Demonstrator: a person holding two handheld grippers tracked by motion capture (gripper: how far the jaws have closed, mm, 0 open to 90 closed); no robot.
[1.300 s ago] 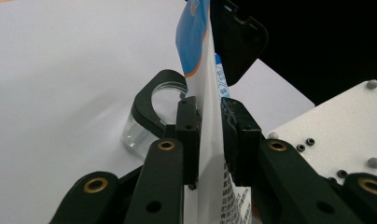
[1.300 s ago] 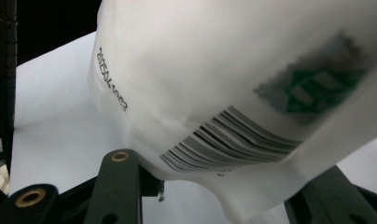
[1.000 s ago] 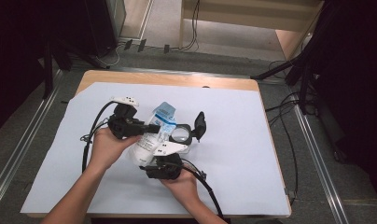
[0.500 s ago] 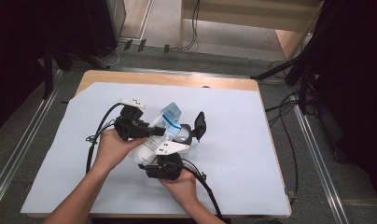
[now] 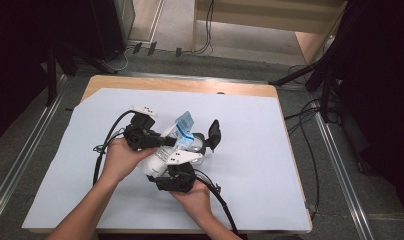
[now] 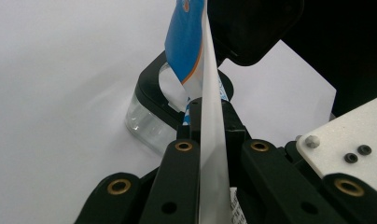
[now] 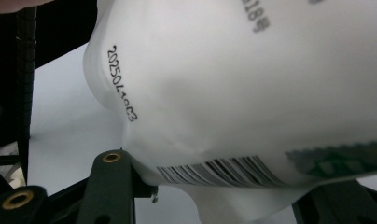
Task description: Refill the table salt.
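Right, both tongs grip the white bag (image 5: 162, 150) above the table's middle: the left gripper (image 5: 162, 141) pinches its flat top edge tight, and the right gripper (image 5: 182, 160) clamps the bulging belly. Looks like pouring comes next, tipping the torn corner toward the glass jar (image 6: 147, 116).
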